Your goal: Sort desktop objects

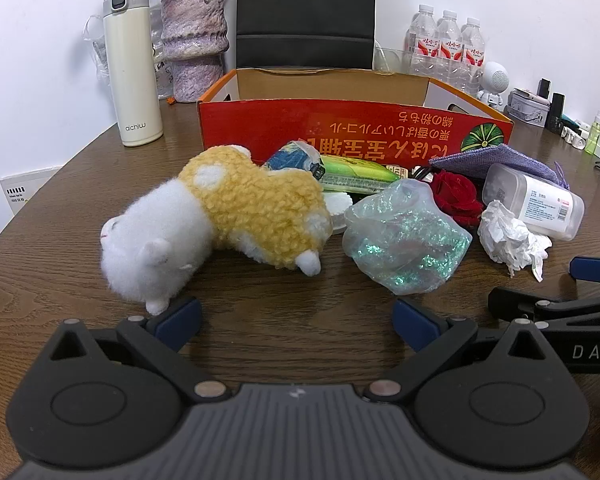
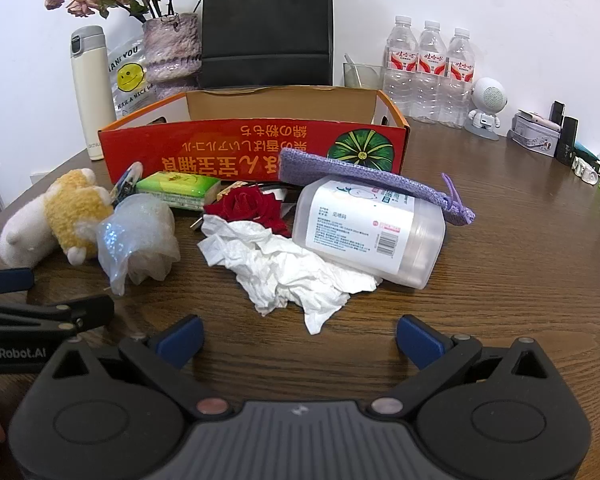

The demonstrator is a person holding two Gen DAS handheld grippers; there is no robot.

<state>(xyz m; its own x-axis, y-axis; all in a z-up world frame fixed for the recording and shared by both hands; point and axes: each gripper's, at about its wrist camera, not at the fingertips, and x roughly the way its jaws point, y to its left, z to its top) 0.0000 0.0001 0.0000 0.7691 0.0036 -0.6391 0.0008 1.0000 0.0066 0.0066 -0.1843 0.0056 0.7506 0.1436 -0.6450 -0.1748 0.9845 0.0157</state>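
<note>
A heap of small things lies on the wooden table in front of a red cardboard box (image 1: 340,128) (image 2: 236,152). A yellow and white plush toy (image 1: 216,216) (image 2: 56,216) lies leftmost, beside a crumpled glittery plastic bag (image 1: 404,236) (image 2: 140,236). Right of them are a red fabric rose (image 1: 458,196) (image 2: 252,206), crumpled white tissue (image 1: 508,236) (image 2: 284,264), a clear plastic jar (image 1: 536,204) (image 2: 372,228) on its side, a purple pouch (image 1: 496,160) (image 2: 360,176) and a green packet (image 1: 352,172) (image 2: 180,188). My left gripper (image 1: 298,322) is open just short of the plush. My right gripper (image 2: 300,340) is open just short of the tissue.
Behind the box stand a white thermos (image 1: 130,68) (image 2: 92,92), a vase with dried flowers (image 1: 192,40) (image 2: 172,48), a black bag (image 2: 266,20), three water bottles (image 1: 446,44) (image 2: 430,68) and a small white robot figure (image 2: 486,108). Small items crowd the far right edge.
</note>
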